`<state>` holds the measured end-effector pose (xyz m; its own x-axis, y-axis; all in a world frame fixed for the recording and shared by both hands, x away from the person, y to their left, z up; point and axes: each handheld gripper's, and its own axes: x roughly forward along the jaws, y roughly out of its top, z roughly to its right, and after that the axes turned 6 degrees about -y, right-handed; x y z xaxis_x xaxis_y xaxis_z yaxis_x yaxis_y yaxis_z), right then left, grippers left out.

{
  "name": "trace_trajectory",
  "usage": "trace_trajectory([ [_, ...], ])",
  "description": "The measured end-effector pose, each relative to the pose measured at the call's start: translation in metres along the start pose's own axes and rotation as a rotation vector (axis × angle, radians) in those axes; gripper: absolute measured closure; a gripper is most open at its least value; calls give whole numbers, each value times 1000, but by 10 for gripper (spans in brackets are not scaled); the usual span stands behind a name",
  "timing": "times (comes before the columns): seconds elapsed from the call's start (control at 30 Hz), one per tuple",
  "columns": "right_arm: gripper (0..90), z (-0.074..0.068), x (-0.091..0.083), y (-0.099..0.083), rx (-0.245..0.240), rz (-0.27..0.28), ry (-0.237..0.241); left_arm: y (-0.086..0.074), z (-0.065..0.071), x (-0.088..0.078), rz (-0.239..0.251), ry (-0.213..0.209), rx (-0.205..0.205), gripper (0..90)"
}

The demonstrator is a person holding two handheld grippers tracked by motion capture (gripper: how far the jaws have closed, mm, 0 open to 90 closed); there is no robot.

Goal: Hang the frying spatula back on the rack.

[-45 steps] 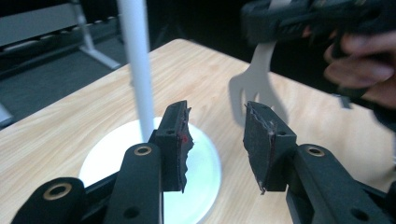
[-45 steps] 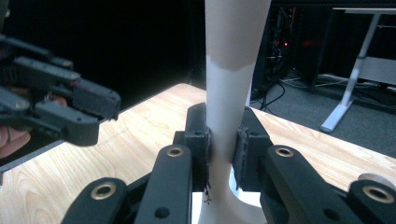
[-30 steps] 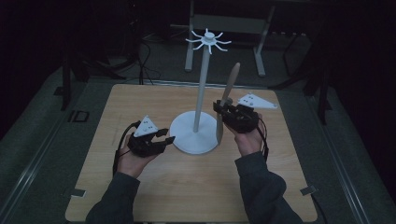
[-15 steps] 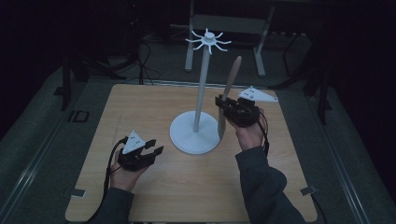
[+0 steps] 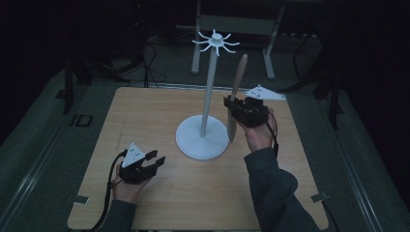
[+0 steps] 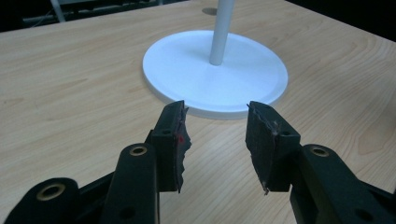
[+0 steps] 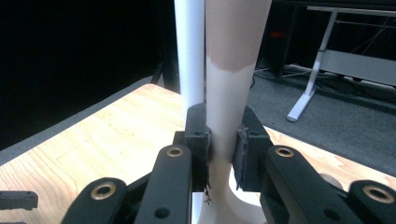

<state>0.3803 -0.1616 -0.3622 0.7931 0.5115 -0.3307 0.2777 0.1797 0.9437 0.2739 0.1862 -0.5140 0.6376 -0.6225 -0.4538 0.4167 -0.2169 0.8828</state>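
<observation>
From the high view, the left gripper (image 5: 155, 161) sits at about 7 o'clock on the wooden table (image 5: 145, 116), held low in the person's left hand (image 5: 126, 188), its 2 jaws spread apart with nothing between them and aimed toward 2 o'clock at the white stand (image 5: 203, 136). The left gripper view adds what the high view cannot: the left gripper (image 6: 215, 135) has worn black pads (image 6: 176, 140) with ragged edges, bare wood grain shows through the gap between them, and the stand's round base (image 6: 187, 70) lies just beyond the jaw tips, its pole rising out of the top of the picture. In the high view the stand occupies the middle of the table, its thin pole upright and topped by a crown of short radial hooks (image 5: 216, 41). Just to the right of the pole, at about 2 o'clock, the right gripper (image 5: 231, 106) is clamped on a spatula (image 5: 236, 99), whose long axis runs nearly vertical: the brown wooden handle points up toward 12 o'clock and the pale blade points down, above the base's right edge. The right gripper view shows the right gripper (image 7: 223, 151) pinching the spatula (image 7: 231, 93) at its pale narrow neck, with the stand's pole directly behind and just beside it.
</observation>
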Motion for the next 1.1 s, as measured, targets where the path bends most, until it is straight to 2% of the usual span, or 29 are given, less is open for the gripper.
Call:
trace_trajectory([
  [0.2,783,0,0,4,0,-8,-9,-5,-3,2,10,-2,-23,581],
  [0.43,782,0,0,8,-3,-11,-22,-7,-4,2,17,1,-24,581],
  [0.83,782,-7,3,12,-39,-32,-51,-8,-7,0,33,0,-35,581],
  [1.1,783,-6,9,13,-18,-60,-74,-9,-8,-2,37,1,-38,581],
])
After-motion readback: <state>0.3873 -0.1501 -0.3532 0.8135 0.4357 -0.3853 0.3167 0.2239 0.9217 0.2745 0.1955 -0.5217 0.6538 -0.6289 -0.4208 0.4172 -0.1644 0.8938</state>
